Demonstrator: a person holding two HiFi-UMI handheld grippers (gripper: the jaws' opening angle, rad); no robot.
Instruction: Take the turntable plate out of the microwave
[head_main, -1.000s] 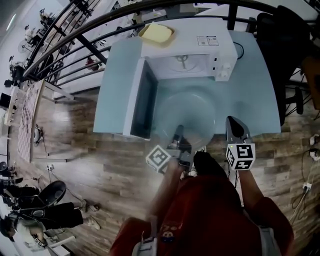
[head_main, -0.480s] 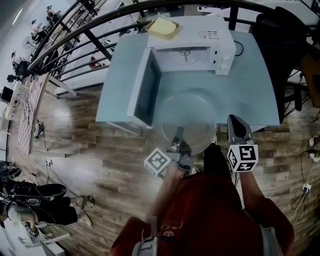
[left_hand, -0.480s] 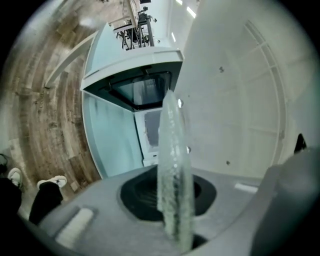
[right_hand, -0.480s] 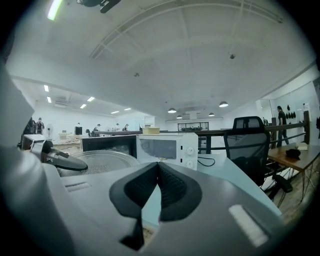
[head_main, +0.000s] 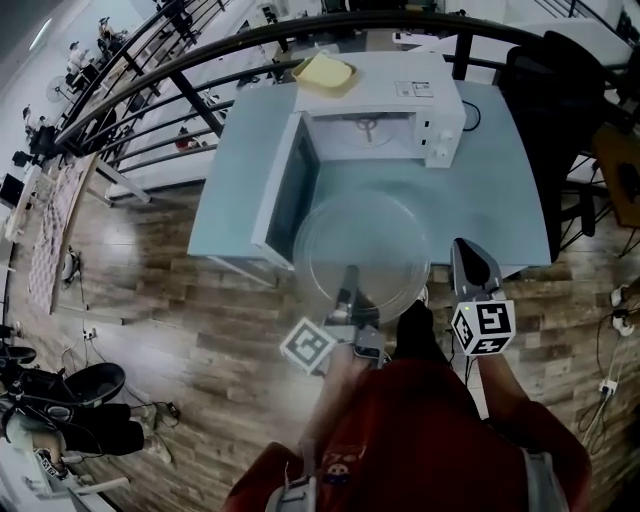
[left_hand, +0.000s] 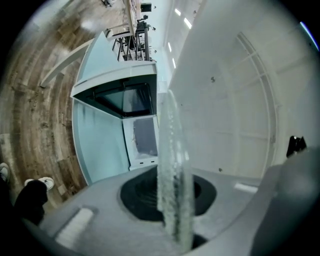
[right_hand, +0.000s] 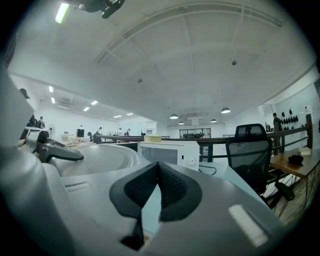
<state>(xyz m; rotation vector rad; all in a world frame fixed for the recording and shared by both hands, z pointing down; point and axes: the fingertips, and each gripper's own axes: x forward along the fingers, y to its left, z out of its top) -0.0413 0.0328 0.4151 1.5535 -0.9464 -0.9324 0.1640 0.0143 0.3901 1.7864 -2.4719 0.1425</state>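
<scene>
Pale blue counter (head_main: 500, 180) meets wood floor (head_main: 150, 300) along its near edge, and both tools work at that edge. The left tool (head_main: 348, 290) is clenched on the near rim of the clear glass turntable plate (head_main: 362, 250). The right tool (head_main: 468, 255) is closed on nothing, just to the right of the plate's rim and apart from it.

The plate is out of the microwave (head_main: 380, 95) and held roughly level in front of its open cavity. Its near part reaches past the counter's front edge, over the floor. On the left the plate's rim comes close to the swung-out door (head_main: 285, 195). On the right, bare counter runs on to the far edge, near a black chair (head_main: 560, 80). A dark railing (head_main: 200, 50) curves behind the microwave, which has a yellow object (head_main: 325, 70) on its top.

The left gripper view alone shows the grip: the plate (left_hand: 172, 150) runs edge-on between the left tool's (left_hand: 170, 200) dark pads (left_hand: 140, 192). The right gripper view alone shows the right tool's (right_hand: 157, 185) ribbed pads (right_hand: 175, 187) meeting at the tips with no object between them. It also shows the plate (right_hand: 100, 157) from the side at its left, the chair (right_hand: 250, 150), and a wooden desk (right_hand: 290, 165) that the head view does not make clear.
</scene>
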